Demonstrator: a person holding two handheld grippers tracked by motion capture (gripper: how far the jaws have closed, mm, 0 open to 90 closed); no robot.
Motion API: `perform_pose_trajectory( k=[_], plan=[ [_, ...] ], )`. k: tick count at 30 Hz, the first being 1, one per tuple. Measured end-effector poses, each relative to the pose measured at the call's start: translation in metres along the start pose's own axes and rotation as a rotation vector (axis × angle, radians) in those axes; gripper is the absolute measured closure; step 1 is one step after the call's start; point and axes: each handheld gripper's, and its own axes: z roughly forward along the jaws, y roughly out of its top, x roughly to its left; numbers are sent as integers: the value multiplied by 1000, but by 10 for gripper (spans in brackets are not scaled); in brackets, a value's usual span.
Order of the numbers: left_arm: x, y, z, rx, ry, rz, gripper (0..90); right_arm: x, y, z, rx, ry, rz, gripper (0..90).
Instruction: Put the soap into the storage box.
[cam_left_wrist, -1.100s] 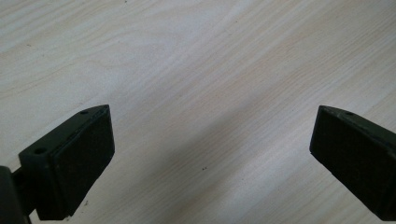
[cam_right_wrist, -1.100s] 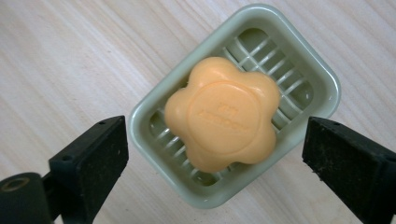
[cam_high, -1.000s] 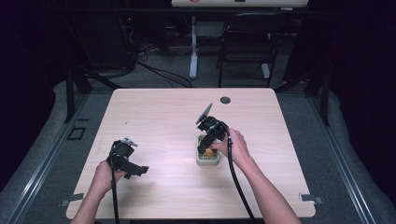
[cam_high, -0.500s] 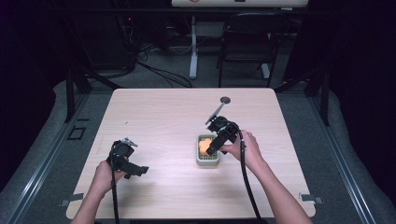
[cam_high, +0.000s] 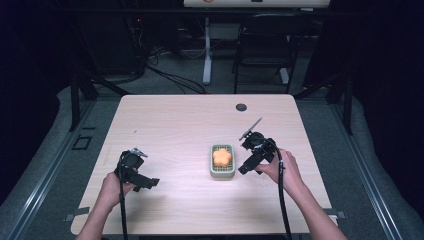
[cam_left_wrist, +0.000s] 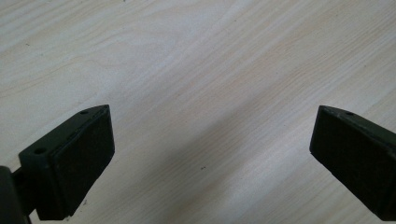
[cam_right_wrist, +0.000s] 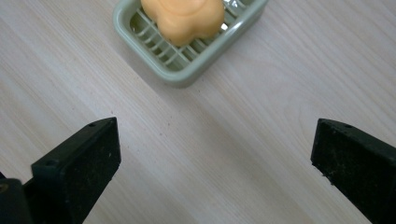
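Nearby, orange soap (cam_high: 221, 157) fills green dish (cam_high: 222, 172) on table (cam_high: 175, 120)

Your forearms are bare, no sleeves anywhere. Both tools are chunky black units: the left gripper (cam_high: 148, 183) and the right gripper (cam_high: 244, 169) each trail a black cable back along your arm. The right one wears a thin grey plate (cam_high: 250, 128) on top. Up close, the jaws are blocky matte-black wedges with flat inner pads (cam_left_wrist: 88, 158) and small screw holes (cam_right_wrist: 50, 163).
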Motion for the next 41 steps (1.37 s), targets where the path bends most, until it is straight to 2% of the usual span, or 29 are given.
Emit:
perform_pose_trajectory(
  k=[3, 5, 6, 12, 14, 16, 22, 24, 25, 31, 33, 34, 35, 36, 38, 40, 41],
  plan=[
    [0, 0, 0, -1, 1, -2, 0, -4, -11, -4, 15, -9, -8, 12],
    [0, 0, 0, -1, 1, -2, 0, -5, -18, -5, 6, 0, 12, 12],
    [0, 0, 0, -1, 1, -1, 0, -7, -23, -6, 12, -17, 6, 12],
    [0, 0, 0, 1, 0, -1, 0, -13, -49, -7, 27, -35, 45, 12],
    [0, 0, 0, 2, -1, 0, 0, -16, -57, -7, 35, -28, 59, 12],
    [0, 0, 0, 2, -1, 0, 0, -18, -66, -7, 45, -43, 68, 12],
    [0, 0, 0, 3, 0, 0, 0, -23, -90, -7, 45, -52, 95, 14],
    [-1, 0, 1, 3, 0, 0, 0, -23, -98, -6, 27, -51, 119, 15],
    [-1, 0, 0, 3, 0, 1, 0, -24, -101, -7, 41, -56, 112, 16],
    [-1, 1, 0, 4, -2, 3, 0, -24, -122, 1, 24, -35, 152, 19],
    [-1, 1, 1, 5, -3, 3, 0, -25, -126, 6, 36, -23, 161, 19],
    [-1, 1, 1, 5, -2, 4, 0, -26, -127, 8, 44, -33, 159, 19],
    [-1, 1, 1, 4, -3, 5, 0, -25, -128, 11, 19, -22, 182, 19],
    [-1, 1, 1, 2, -2, 5, 0, -28, -128, 10, 45, -25, 164, 19],
    [-2, 1, 1, 3, -4, 5, 0, -28, -127, 12, 35, -18, 169, 20],
    [-2, 2, 1, 4, -3, 5, 0, -30, -125, 12, 59, -25, 154, 20],
    [-2, 2, 1, 4, -2, 6, 0, -30, -126, 13, 49, -24, 158, 20]
  ],
)
